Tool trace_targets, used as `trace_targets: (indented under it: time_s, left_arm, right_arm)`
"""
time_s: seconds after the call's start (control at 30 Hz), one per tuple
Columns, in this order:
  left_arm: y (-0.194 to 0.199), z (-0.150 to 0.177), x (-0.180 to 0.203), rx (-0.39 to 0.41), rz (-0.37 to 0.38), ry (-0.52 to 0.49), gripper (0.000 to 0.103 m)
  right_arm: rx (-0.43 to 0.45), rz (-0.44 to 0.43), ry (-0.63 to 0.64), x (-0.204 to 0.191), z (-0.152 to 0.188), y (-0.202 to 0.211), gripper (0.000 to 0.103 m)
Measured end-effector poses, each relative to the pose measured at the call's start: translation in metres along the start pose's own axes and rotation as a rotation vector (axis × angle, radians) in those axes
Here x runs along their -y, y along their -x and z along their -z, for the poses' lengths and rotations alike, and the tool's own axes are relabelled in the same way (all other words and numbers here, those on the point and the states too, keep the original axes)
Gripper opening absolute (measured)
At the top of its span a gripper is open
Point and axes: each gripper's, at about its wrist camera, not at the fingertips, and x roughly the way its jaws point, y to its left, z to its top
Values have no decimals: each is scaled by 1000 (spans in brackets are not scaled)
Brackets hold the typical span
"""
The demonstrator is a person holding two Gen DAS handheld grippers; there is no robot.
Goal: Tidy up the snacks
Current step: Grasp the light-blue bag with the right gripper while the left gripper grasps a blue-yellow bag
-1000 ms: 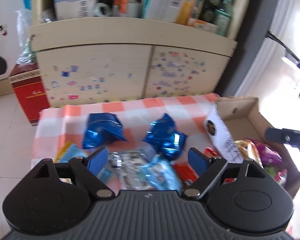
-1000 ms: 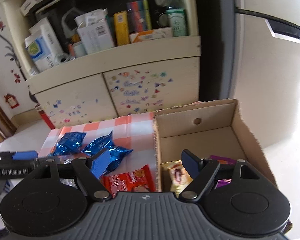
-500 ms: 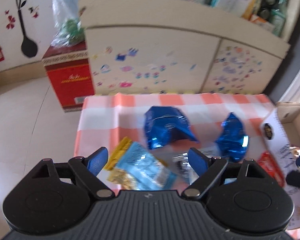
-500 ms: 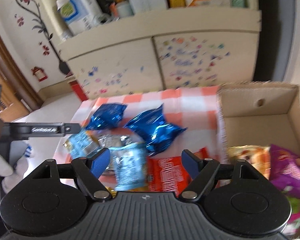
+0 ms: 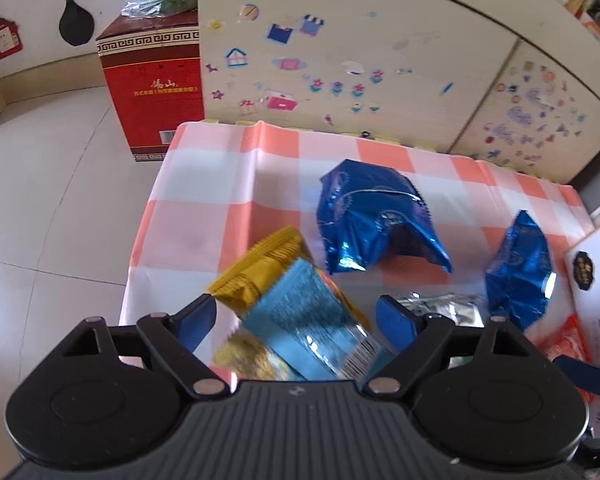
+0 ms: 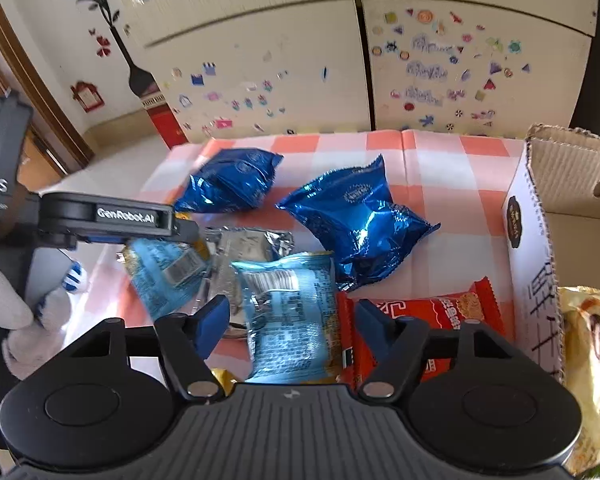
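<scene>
The right claw [image 6: 290, 322], jaws apart after just narrowing, straddles a light-blue crinkly plastic snack packet [image 6: 290, 320] at lower centre without pressing it. The left claw [image 5: 296, 320] gapes wide over a second such packet, gold-ended [image 5: 300, 312]. Both look light, soft and slippery, likely best pinched across the flat middle. On the orange-and-white checked surface [image 6: 432, 156] lie two light-blue packets, two shiny dark-blue foil bags [image 6: 356, 220], one silver foil pouch [image 6: 248, 242] and one red noodle pack [image 6: 432, 316]. The cardboard box [image 6: 572, 184] stands at right.
</scene>
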Motion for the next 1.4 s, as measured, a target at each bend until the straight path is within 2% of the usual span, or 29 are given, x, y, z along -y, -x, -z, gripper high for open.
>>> trace_targets:
  time_s: [0.1,0.2,0.27,0.33,0.43,0.57,0.7,0.87,1.0,1.07,1.2,1.33,1.4]
  left_arm:
    - [-4,0,-2,-9,-4,8,87]
    - [-6,1,-3,-30,25,16,87]
    - [-6,4,-1,-33,10,-5,87]
    - [-6,8,0,-38,-11,-19,86]
    - [-3,12,-2,-45,-9,-36,84]
    - [0,15,-9,-47,17,-46,83]
    - [0,18,-6,-43,28,-66,85]
    - [1,21,1,-68,43,-115,88]
    - [13,18,-13,-78,131,-66,88]
    - [18,20,-14,-64,148,-119,89]
    - [16,36,-2,-85,135,-315,90]
    - [12,51,6,-66,98,-428,94]
    - [12,53,8,-41,98,-438,94]
  right_arm:
    - [-14,7,3,0,0,-12,75]
    - [-23,-7,33,-4,0,-19,74]
    - [-26,-25,21,-4,2,-23,73]
    - [-35,-61,-1,-3,2,-23,68]
    - [-51,-71,32,-10,3,-20,64]
    - [-66,-76,23,-11,4,-19,64]
    - [-62,-71,-16,-7,4,-22,68]
    - [-73,-80,-19,-8,5,-22,65]
    - [-71,-74,-18,-6,6,-20,57]
    - [-72,-74,-24,-5,5,-20,56]
    - [-72,-63,-18,-7,6,-19,56]
    - [-71,-58,-22,-7,7,-19,56]
    - [-70,-55,-23,-8,6,-19,56]
